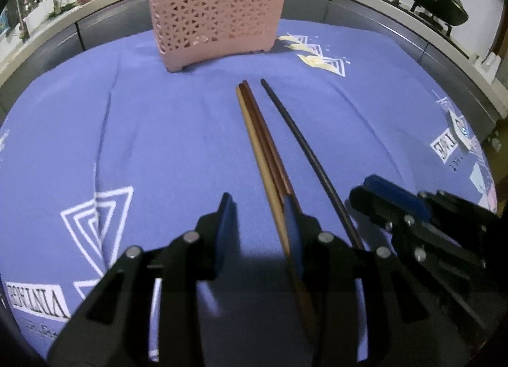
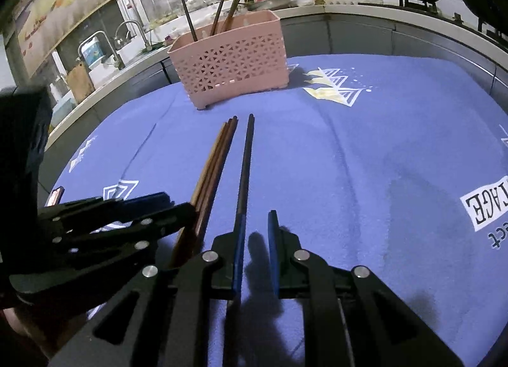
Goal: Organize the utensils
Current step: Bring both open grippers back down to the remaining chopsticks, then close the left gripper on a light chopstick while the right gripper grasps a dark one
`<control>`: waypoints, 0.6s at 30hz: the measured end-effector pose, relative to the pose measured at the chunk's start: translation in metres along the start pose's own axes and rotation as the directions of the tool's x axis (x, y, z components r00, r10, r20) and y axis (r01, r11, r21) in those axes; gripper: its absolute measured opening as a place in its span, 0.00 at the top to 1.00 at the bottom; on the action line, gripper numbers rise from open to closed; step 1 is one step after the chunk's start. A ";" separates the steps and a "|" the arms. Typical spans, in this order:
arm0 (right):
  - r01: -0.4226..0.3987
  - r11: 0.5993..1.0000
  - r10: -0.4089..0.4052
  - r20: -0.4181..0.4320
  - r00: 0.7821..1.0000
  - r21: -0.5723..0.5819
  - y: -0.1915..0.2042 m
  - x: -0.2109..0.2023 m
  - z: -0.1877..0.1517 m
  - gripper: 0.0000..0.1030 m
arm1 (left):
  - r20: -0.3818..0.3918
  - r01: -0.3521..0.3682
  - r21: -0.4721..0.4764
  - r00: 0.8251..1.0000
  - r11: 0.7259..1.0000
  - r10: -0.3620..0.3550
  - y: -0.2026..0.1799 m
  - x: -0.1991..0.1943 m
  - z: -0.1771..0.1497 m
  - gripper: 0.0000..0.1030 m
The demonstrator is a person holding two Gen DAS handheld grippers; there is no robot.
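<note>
Partly done: several chopsticks already stand in the pink basket (image 2: 230, 62), while three brown chopsticks (image 1: 263, 145) and one black chopstick (image 2: 246, 170) lie on the tabletop (image 2: 365, 160), left gripper (image 1: 258, 224) and right gripper (image 2: 255, 233) both apart, holding nothing.

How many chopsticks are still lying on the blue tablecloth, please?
3. A tan chopstick and a reddish-brown chopstick lie side by side; the black chopstick lies just right of them. Their near ends are hidden behind the grippers.
</note>
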State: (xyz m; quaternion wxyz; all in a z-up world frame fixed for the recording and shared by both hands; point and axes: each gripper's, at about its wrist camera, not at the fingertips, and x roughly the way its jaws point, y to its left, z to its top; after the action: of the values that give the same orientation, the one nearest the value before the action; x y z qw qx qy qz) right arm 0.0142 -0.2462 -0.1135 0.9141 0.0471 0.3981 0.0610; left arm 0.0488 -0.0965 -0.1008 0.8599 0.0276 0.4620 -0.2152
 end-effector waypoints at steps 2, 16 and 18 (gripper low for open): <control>-0.004 1.000 0.004 0.000 1.000 -0.001 0.001 0.000 -0.001 0.85 | 0.001 -0.020 -0.002 1.000 1.000 0.020 0.001 0.002 0.004 0.68; -0.012 0.999 0.012 0.000 1.000 -0.032 0.011 0.000 -0.002 0.85 | -0.030 -0.003 -0.018 1.000 1.000 0.002 0.010 0.007 0.007 0.68; -0.011 0.999 0.011 -0.003 1.000 -0.036 0.012 0.001 -0.002 0.85 | -0.022 -0.034 0.013 0.999 0.999 0.034 0.004 0.009 0.007 0.68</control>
State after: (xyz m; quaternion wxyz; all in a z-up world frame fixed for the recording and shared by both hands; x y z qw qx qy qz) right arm 0.0120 -0.2346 -0.1139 0.9139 0.0329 0.3979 0.0730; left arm 0.0600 -0.0973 -0.1048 0.8582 0.0432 0.4694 -0.2033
